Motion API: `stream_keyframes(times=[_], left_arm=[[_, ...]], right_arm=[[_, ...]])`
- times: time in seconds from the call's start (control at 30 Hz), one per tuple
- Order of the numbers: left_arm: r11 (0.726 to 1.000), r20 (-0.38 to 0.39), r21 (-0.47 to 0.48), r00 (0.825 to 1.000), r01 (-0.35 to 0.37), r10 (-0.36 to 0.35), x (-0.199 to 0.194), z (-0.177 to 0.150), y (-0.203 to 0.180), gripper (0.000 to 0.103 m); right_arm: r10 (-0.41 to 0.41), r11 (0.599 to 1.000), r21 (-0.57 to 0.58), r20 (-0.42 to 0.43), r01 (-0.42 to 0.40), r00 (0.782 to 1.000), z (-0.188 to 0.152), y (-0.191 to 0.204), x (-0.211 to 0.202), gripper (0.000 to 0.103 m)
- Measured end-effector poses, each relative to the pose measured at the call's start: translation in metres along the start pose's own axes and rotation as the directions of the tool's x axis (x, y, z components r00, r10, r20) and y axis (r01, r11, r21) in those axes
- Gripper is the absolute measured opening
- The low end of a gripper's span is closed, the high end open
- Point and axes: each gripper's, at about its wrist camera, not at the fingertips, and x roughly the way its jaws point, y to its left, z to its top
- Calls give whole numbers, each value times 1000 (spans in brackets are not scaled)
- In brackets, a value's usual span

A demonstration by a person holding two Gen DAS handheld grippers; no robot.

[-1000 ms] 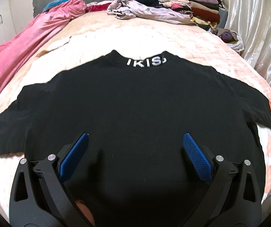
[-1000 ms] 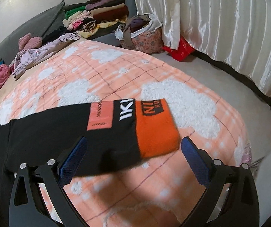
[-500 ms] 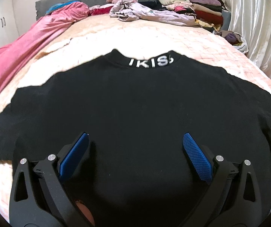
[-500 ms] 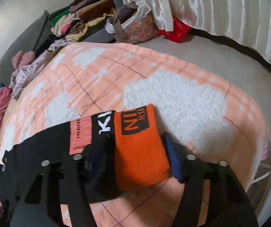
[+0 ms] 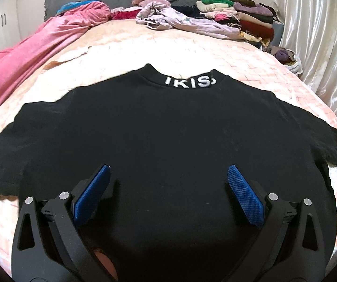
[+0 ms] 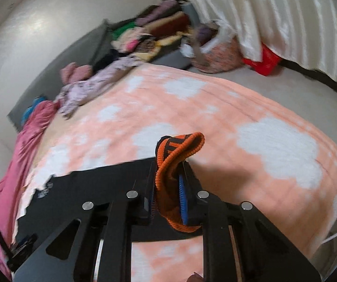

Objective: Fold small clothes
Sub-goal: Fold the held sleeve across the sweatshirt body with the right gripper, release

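Black sweater (image 5: 168, 141), collar lettering seemingly "IKIS"

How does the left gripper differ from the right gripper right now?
The left gripper is open, its blue fingers spread wide, while the right gripper is shut on the orange cuff. The left gripper hangs over the flat middle of the black sweater, holding nothing; the right gripper has the cuff raised off the peach blanket. Both have black frames and blue pads.
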Motion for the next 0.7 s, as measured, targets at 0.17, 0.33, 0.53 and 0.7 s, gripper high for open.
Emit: stream_keyframes(times=[0.17, 0.33, 0.53, 0.7], left_arm=[[1000, 11, -21, 1000, -1, 1, -8, 3, 12, 94], [998, 15, -52, 1000, 26, -25, -14, 5, 24, 94], [996, 31, -91, 999, 19, -16, -22, 8, 41, 94], [991, 22, -135, 1000, 0, 3, -21, 9, 59, 94]], right_arm=[[142, 987, -71, -13, -143, 990, -1, 66, -8, 15], [271, 951, -130, -78, -279, 959, -10, 134, -3, 15], [367, 895, -195, -187, -401, 911, -35, 215, 15, 14], [406, 864, -203, -261, -461, 876, -54, 259, 35, 9]])
